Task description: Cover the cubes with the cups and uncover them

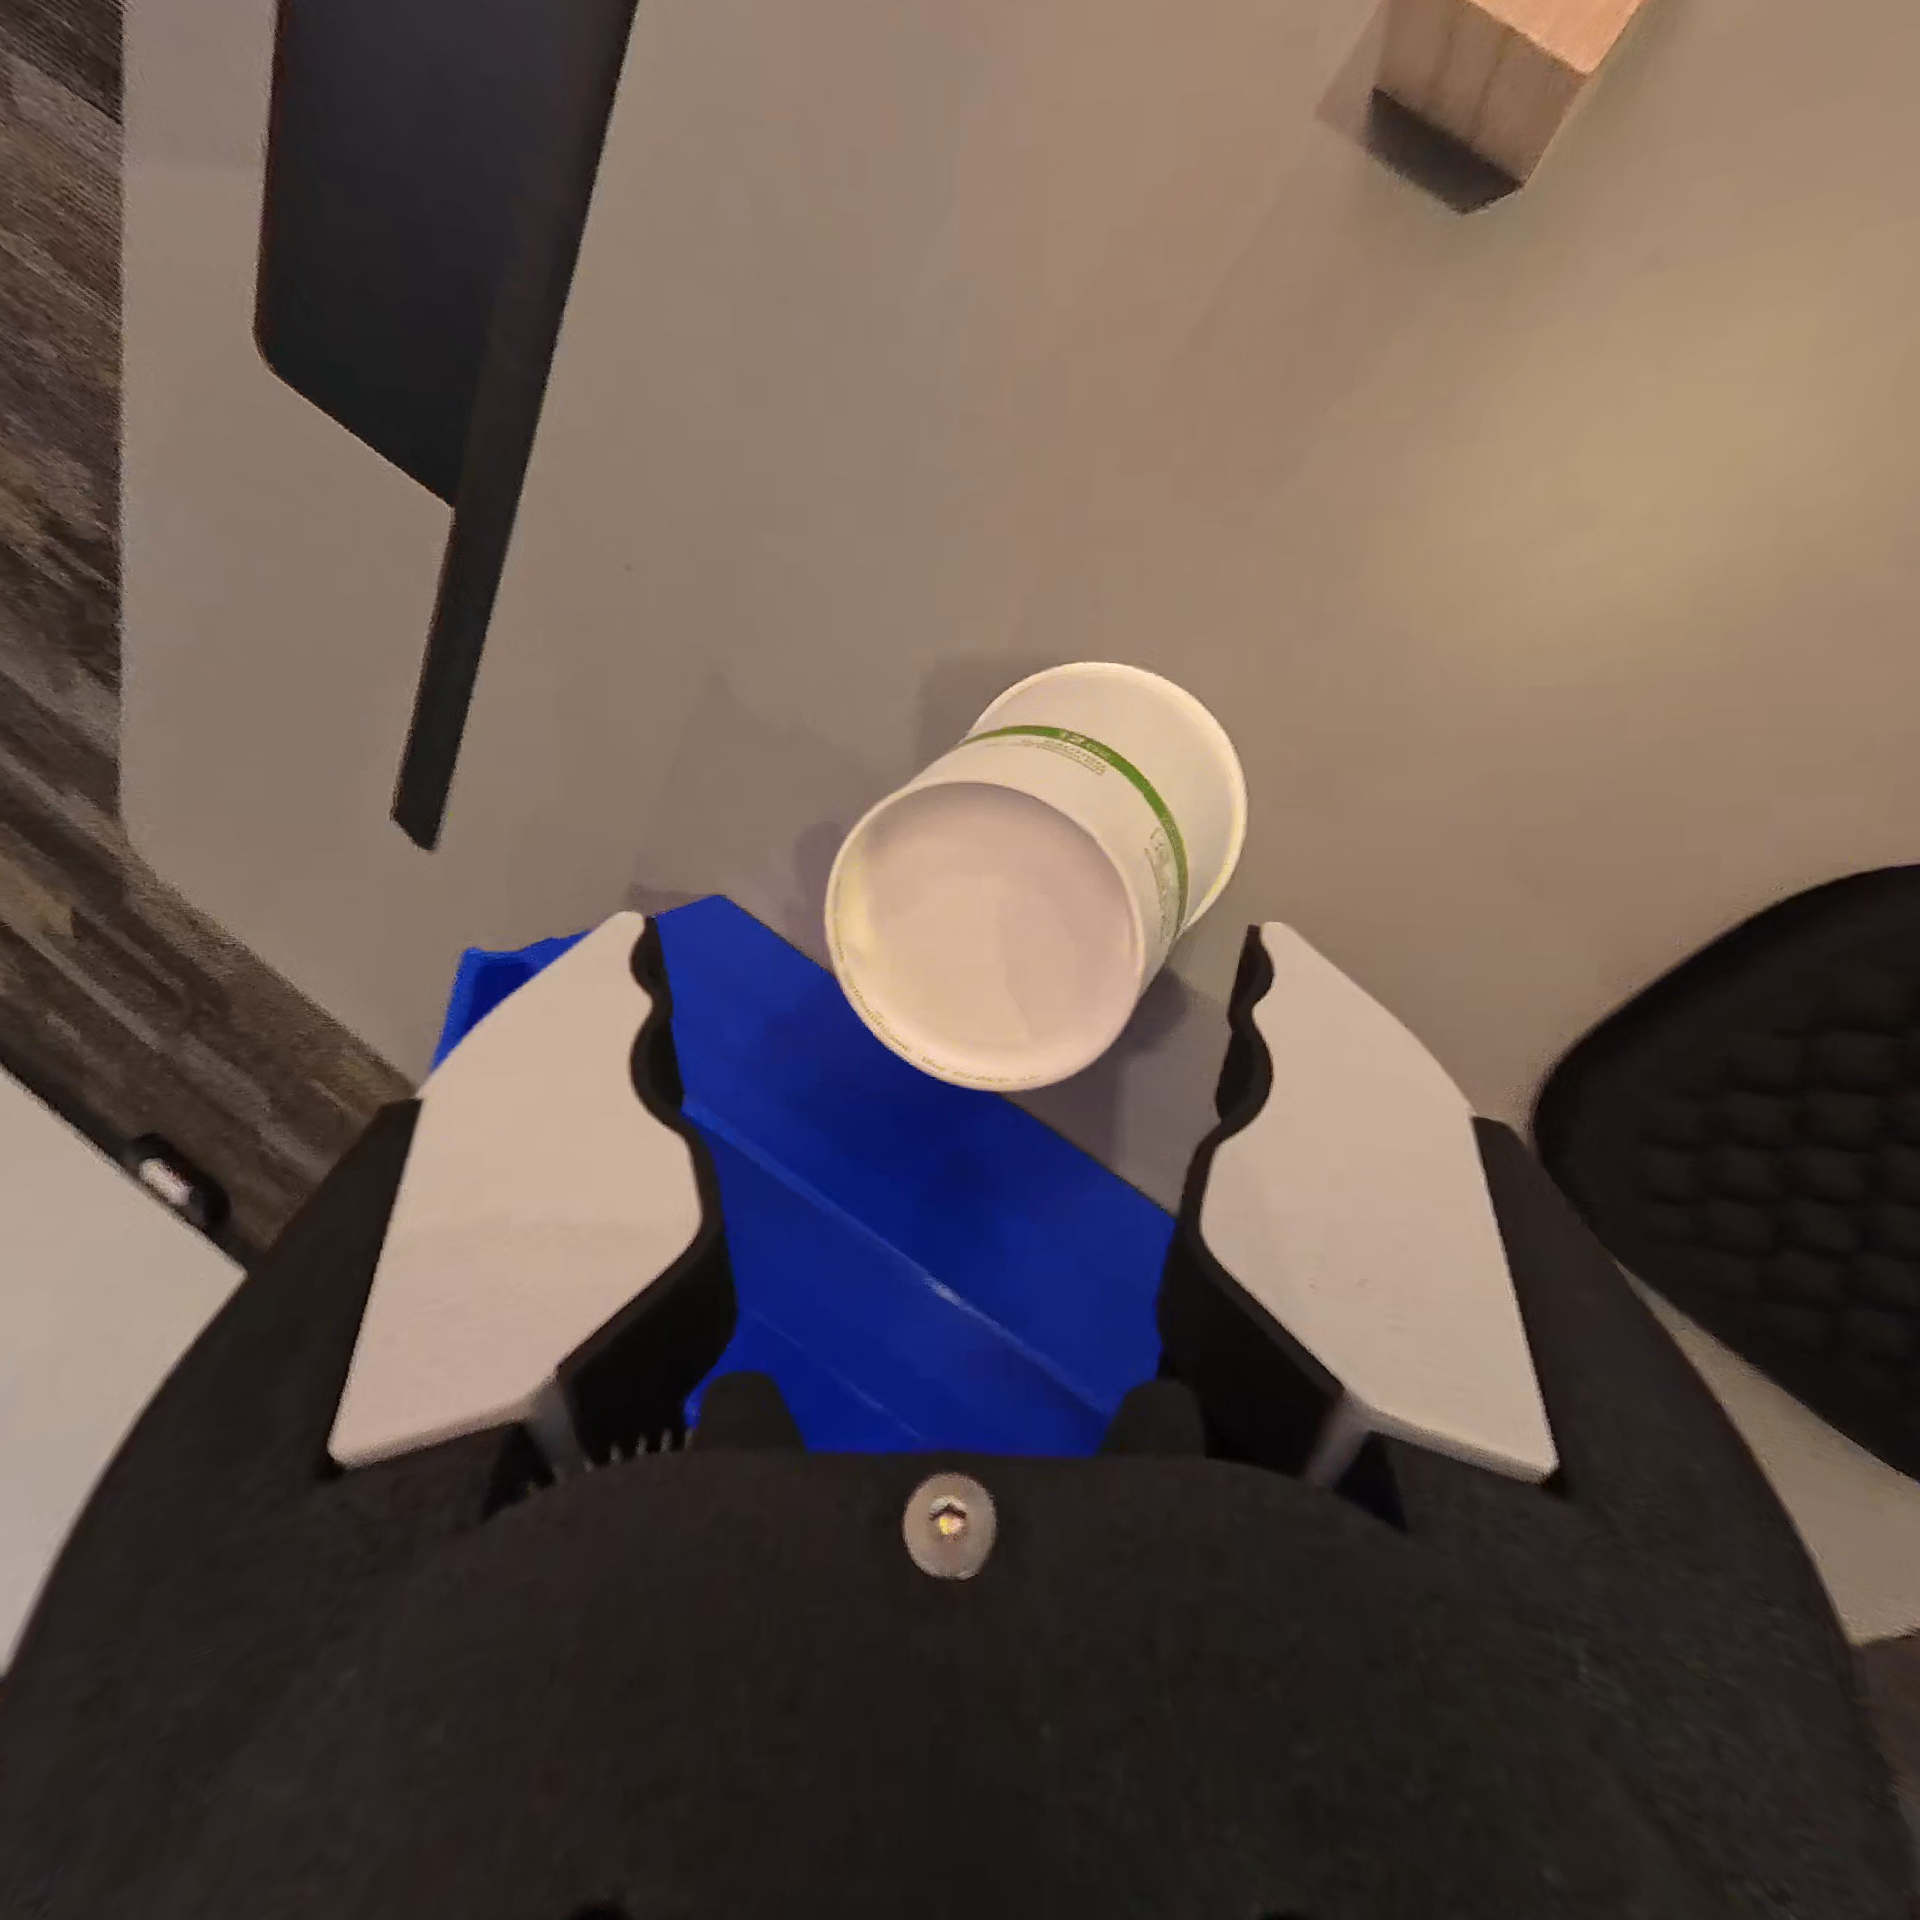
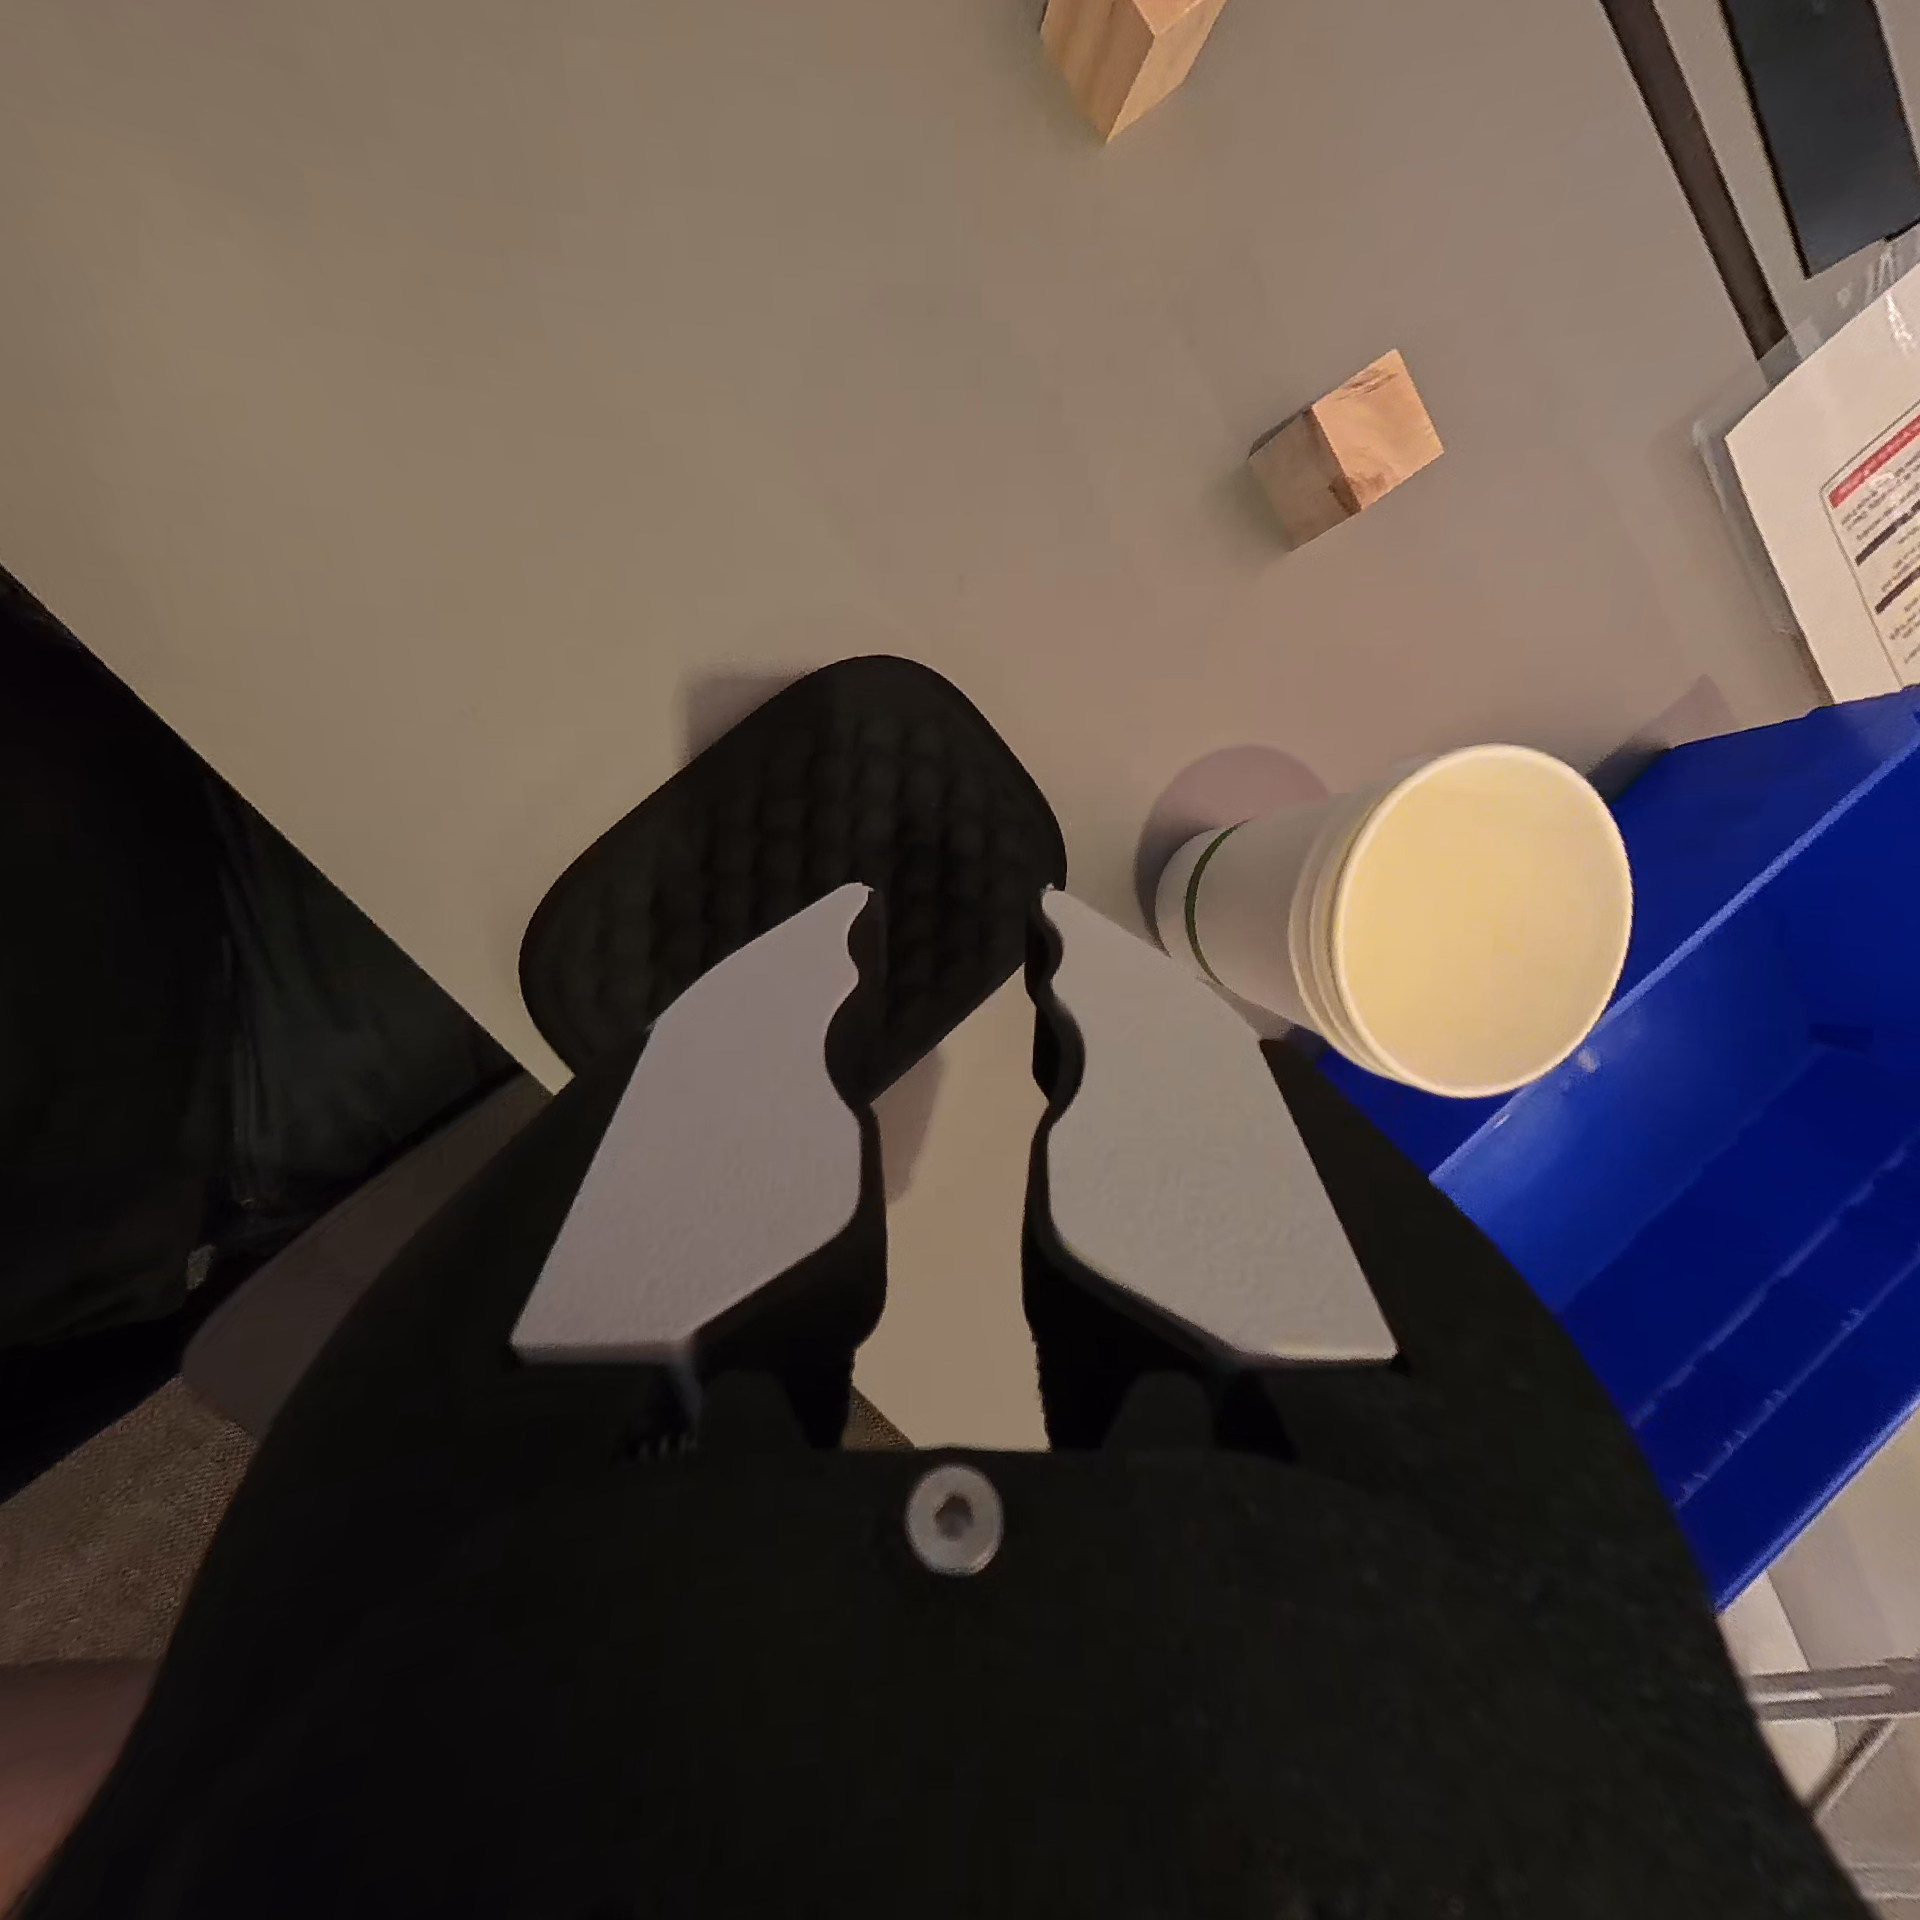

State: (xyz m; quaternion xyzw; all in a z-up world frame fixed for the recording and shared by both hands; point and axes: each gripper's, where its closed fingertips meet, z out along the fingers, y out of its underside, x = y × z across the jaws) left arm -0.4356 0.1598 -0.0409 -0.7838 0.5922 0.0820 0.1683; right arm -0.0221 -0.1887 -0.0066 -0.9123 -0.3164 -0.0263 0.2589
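Observation:
A white paper cup [image 1: 1039, 873] with a green band stands on the grey table [image 1: 935, 416], close beside a blue bin [image 1: 914, 1195]. My left gripper [image 1: 951, 935] is open and empty, hovering over the bin with the cup's upper end just ahead of its fingertips. One wooden cube [image 1: 1486, 94] lies at the far right. In the right wrist view the cup [image 2: 1455, 914] looks like a nested stack. Two wooden cubes [image 2: 1345, 452] [image 2: 1127, 52] lie bare beyond it. My right gripper [image 2: 956, 894] is narrowly open and empty, over a black mesh pad [image 2: 800, 862].
The blue bin [image 2: 1714, 1143] stands at the right of the right wrist view, with a sheet in a plastic sleeve [image 2: 1818, 499] behind it. A black flat panel [image 1: 416, 260] stands at the far left. The mesh pad [image 1: 1745, 1143] is at the right. The table edge and floor [image 1: 62, 623] lie left.

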